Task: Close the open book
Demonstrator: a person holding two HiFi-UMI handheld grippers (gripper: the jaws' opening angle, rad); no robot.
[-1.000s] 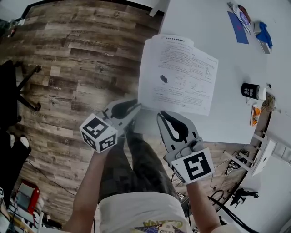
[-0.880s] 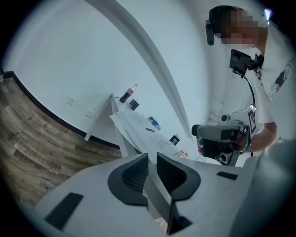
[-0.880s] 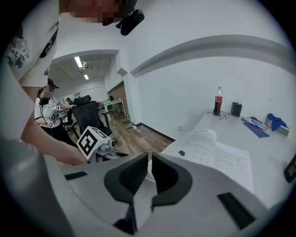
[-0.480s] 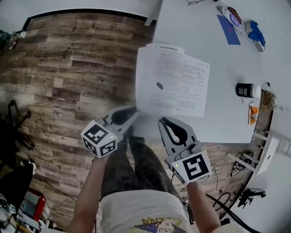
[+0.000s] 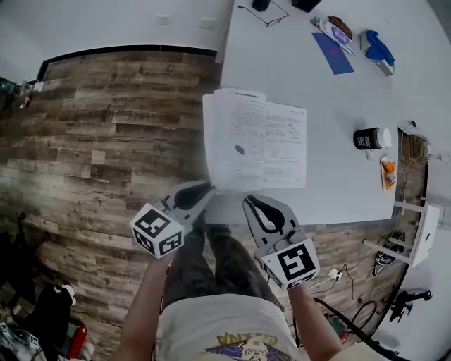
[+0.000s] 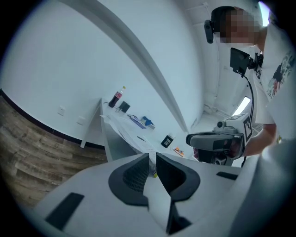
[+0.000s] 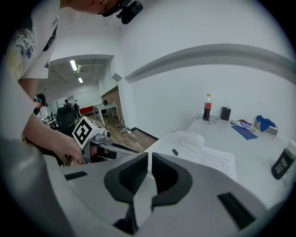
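The open book (image 5: 257, 141) lies flat on the white table (image 5: 338, 180), its left pages stacked thicker, with a small dark thing (image 5: 239, 149) on the left page. My left gripper (image 5: 206, 187) hovers just off the book's near left corner, over the table's near edge. Its jaws have just been closing; a narrow slit stays between them and nothing is in it (image 6: 152, 159). My right gripper (image 5: 249, 202) hangs beside it, a little nearer to me, with its jaws drawn together and empty (image 7: 150, 159). The right gripper view shows the book (image 7: 199, 147) ahead on the table.
A black cup (image 5: 366, 139) stands right of the book. Glasses (image 5: 262, 15), a blue sheet (image 5: 332, 53) and a blue object (image 5: 377, 48) lie at the table's far end, with a bottle (image 7: 206, 107). Wooden floor (image 5: 106, 127) lies left of the table.
Both grippers have risen and come slightly back from the book's near edge. The left one no longer reaches the book's corner. The book stays open and flat.
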